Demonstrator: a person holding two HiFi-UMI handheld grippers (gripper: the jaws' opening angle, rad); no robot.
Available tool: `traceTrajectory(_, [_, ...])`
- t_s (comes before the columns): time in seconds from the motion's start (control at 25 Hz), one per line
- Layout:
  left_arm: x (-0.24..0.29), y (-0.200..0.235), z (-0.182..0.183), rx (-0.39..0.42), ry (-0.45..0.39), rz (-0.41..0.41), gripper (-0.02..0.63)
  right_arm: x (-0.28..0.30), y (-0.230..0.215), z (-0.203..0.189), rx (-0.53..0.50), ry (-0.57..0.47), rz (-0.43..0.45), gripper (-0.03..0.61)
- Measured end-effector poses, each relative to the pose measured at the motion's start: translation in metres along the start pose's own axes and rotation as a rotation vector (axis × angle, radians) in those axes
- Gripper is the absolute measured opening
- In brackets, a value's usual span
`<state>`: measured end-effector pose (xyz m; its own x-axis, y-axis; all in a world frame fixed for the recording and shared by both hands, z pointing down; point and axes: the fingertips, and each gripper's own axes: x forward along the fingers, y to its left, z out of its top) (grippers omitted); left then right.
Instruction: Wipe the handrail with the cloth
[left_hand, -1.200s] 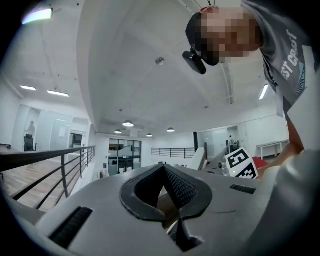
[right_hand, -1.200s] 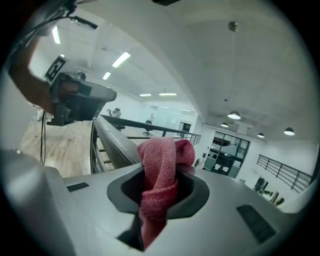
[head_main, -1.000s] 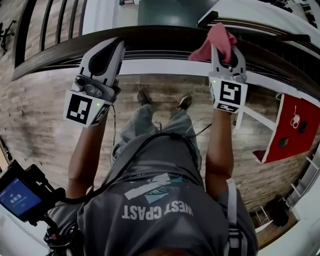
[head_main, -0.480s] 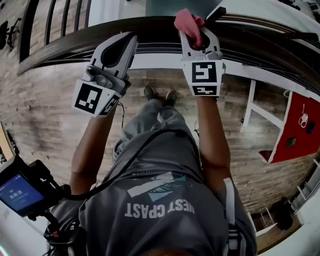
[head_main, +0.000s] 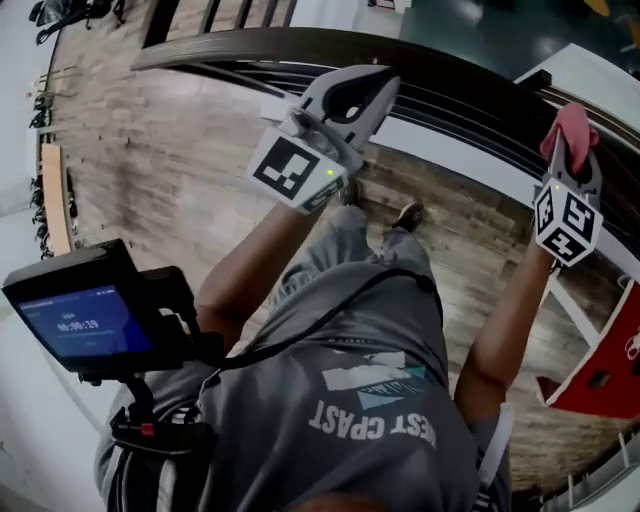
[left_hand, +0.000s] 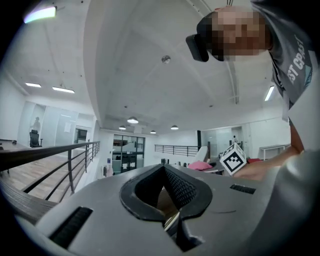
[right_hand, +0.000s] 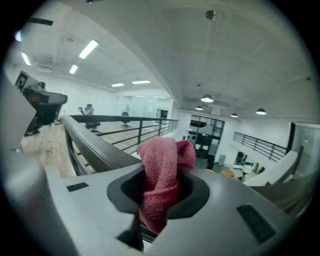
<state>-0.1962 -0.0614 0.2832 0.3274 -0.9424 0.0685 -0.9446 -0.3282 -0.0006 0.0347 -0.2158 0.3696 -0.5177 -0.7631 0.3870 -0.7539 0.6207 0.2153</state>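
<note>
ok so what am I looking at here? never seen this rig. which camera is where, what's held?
No robot: a person holds a grey handheld gripper in each hand. The head view comes from a head camera looking down at the person's body, the wood-plank floor and the dark curved handrail. The other two views come from cameras riding on each gripper. The left gripper is shut, with nothing between its fingers. The right gripper is clamped on a pink woven cloth near the rail; whether the cloth touches it can't be told.
</note>
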Motion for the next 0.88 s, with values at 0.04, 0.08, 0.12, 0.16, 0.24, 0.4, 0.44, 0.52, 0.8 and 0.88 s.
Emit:
traceTrajectory(0.04, [-0.01,0.016,0.005,-0.014,-0.019,0.002,0.006,0.01,0.046,0.021,-0.03,-0.012,0.052,0.072])
traceTrajectory(0.08, [-0.023,0.03,0.008,-0.024,-0.035,0.005,0.005,0.018,0.096,0.038,-0.057,-0.026,0.108,0.071])
traceTrajectory(0.12, [-0.038,0.042,0.009,-0.025,-0.042,0.007,0.006,0.026,0.146,0.051,-0.082,-0.04,0.167,0.071])
traceTrajectory(0.16, [-0.053,0.053,0.009,-0.024,-0.043,0.011,0.006,0.031,0.191,0.061,-0.103,-0.051,0.225,0.072])
traceTrajectory(0.24, [-0.071,0.064,0.009,-0.019,-0.044,0.017,0.006,0.035,0.241,0.069,-0.132,-0.058,0.312,0.072])
traceTrajectory(0.4, [-0.071,0.06,0.009,-0.025,-0.058,0.008,0.006,0.014,0.16,0.055,-0.107,-0.054,0.175,0.072])
traceTrajectory(0.44, [-0.076,0.067,0.008,-0.036,-0.063,0.002,0.005,0.005,0.127,0.05,-0.081,-0.047,0.074,0.072])
traceTrajectory(0.52, [-0.102,0.098,0.005,-0.061,-0.073,0.003,0.006,0.0,0.09,0.032,-0.009,0.002,-0.084,0.072])
traceTrajectory(0.8, [-0.181,0.227,-0.019,-0.026,-0.086,0.068,0.006,0.069,0.211,0.037,0.055,0.04,-0.057,0.072])
traceTrajectory(0.88, [-0.184,0.251,-0.029,-0.046,-0.094,0.083,0.006,0.096,0.275,0.057,0.005,0.032,0.025,0.071])
